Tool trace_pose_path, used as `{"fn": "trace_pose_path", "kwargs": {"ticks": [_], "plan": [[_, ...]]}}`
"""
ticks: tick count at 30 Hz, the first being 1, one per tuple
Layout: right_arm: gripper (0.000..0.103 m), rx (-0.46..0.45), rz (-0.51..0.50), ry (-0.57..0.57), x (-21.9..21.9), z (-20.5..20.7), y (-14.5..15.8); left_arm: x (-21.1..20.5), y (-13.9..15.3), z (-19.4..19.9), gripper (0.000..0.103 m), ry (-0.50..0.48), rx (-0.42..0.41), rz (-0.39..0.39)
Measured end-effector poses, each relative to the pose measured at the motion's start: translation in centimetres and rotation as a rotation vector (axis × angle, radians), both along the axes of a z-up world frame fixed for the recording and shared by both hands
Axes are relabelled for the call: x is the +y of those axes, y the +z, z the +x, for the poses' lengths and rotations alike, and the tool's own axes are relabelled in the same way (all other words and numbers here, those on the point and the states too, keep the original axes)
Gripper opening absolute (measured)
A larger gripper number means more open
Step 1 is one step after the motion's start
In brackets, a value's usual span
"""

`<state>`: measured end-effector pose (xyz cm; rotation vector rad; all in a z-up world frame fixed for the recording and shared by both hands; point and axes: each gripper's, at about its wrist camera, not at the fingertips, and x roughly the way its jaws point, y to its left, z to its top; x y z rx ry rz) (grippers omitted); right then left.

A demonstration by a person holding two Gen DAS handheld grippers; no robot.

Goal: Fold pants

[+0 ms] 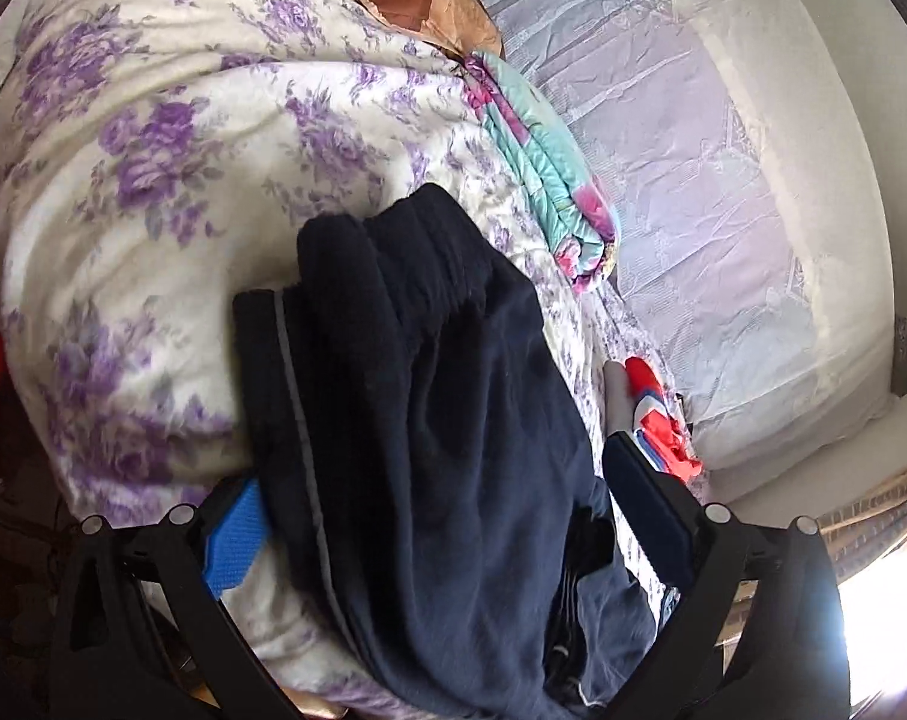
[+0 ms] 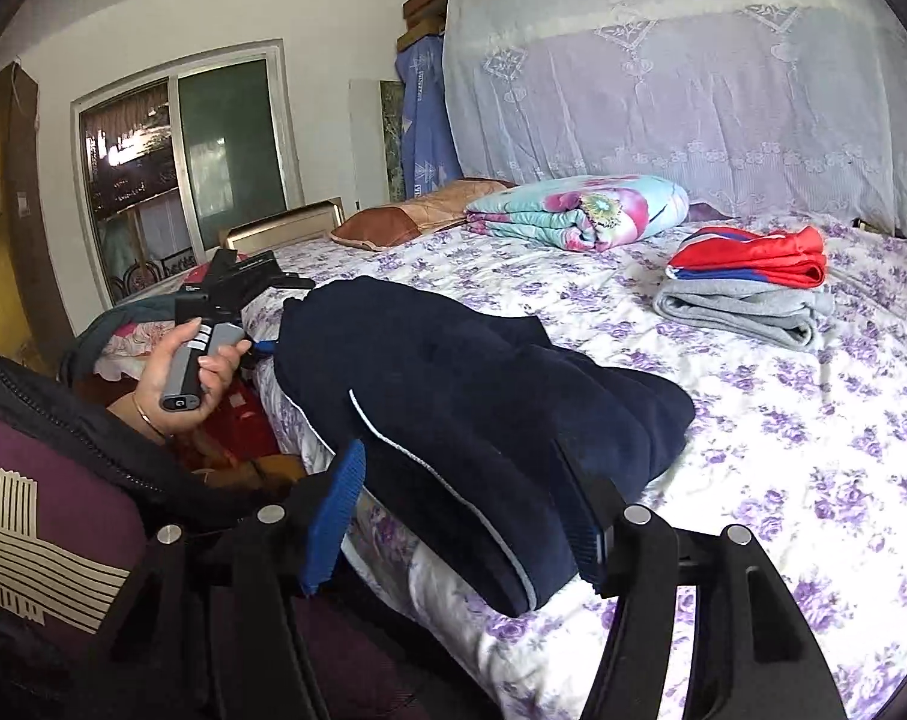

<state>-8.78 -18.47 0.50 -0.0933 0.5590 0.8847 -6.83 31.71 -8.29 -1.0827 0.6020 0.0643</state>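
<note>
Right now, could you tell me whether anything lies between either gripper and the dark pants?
Nothing visible does. The navy pants already lie between the open fingers of the left gripper and the right gripper on the floral bedspread.

One pair of dark pants (image 2: 471, 384), two grippers (image 1: 435, 516) (image 2: 453, 516), one folded quilt (image 2: 579, 210), one pillow (image 2: 417, 213), two folded garments (image 2: 747, 276)

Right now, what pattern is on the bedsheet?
Purple flowers on white bedsheet; clearest in the right wrist view.
</note>
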Motion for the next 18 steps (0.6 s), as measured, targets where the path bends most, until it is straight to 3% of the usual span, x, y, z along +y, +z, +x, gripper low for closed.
{"fn": "trace_pose_path", "kwargs": {"ticks": [1, 2, 4, 6, 8, 11, 13, 15, 18], "plan": [[0.063, 0.007, -0.002, -0.001, 0.3, 0.0, -0.1, -0.2, 0.1, 0.4, 0.089, 0.002, -0.015, 0.005], [0.063, 0.011, -0.003, -0.004, 0.5, 0.2, -0.2, -0.4, 0.3, 0.8, 0.057, -0.010, -0.026, 0.020], [0.063, 0.023, 0.006, -0.015, 0.5, 0.5, -0.2, -1.1, 0.2, 1.8, 0.020, -0.039, -0.030, 0.045], [0.063, 0.027, 0.021, -0.036, 0.1, 0.7, -0.2, -1.5, 0.5, 1.6, 0.019, -0.020, -0.052, 0.075], [0.063, 0.032, 0.035, -0.055, -0.4, 1.1, -0.2, -2.8, 2.0, 1.5, 0.017, -0.022, -0.068, 0.154], [0.063, 0.030, 0.062, -0.101, -2.0, 1.7, 0.1, -7.5, 6.9, 0.9, 0.016, -0.103, -0.139, 0.381], [0.063, 0.029, 0.085, -0.145, -3.4, 2.4, 0.3, -13.1, 11.0, 0.8, 0.016, -0.228, -0.204, 0.576], [0.063, 0.037, 0.122, -0.189, -4.9, 3.0, 0.5, -18.7, 13.2, 0.8, 0.017, -0.390, -0.263, 0.682], [0.063, 0.054, 0.160, -0.243, -6.5, 3.7, 0.3, -28.1, 12.3, 1.7, 0.021, -0.702, -0.235, 0.818]]}}
